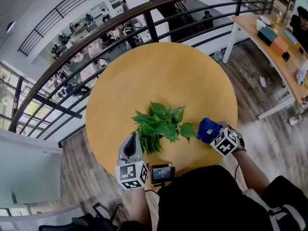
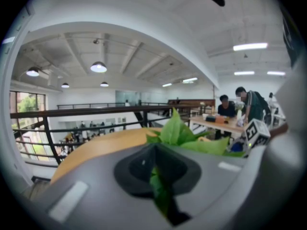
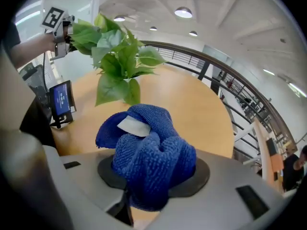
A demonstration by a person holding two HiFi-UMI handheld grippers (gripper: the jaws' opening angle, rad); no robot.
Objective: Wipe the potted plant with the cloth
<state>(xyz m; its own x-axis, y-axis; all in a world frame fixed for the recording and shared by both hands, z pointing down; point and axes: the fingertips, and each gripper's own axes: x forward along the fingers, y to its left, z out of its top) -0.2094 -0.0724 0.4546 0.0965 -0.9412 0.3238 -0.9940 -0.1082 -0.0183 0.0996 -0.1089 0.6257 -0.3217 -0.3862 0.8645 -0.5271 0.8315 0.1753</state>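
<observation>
At lower left of the head view, left gripper [image 1: 133,142]: jaws pinched together on a lower leaf of the potted plant [image 1: 159,123], which stands lower centre on the round table [image 1: 159,66]. Lower right, right gripper [image 1: 215,134]: clamped on the bunched blue cloth [image 1: 206,129], just beside the plant's rightmost leaf.

office mezzanine, curved railing [image 1: 150,25], work desks [image 1: 276,57], people [image 1: 91,47] seated below
</observation>
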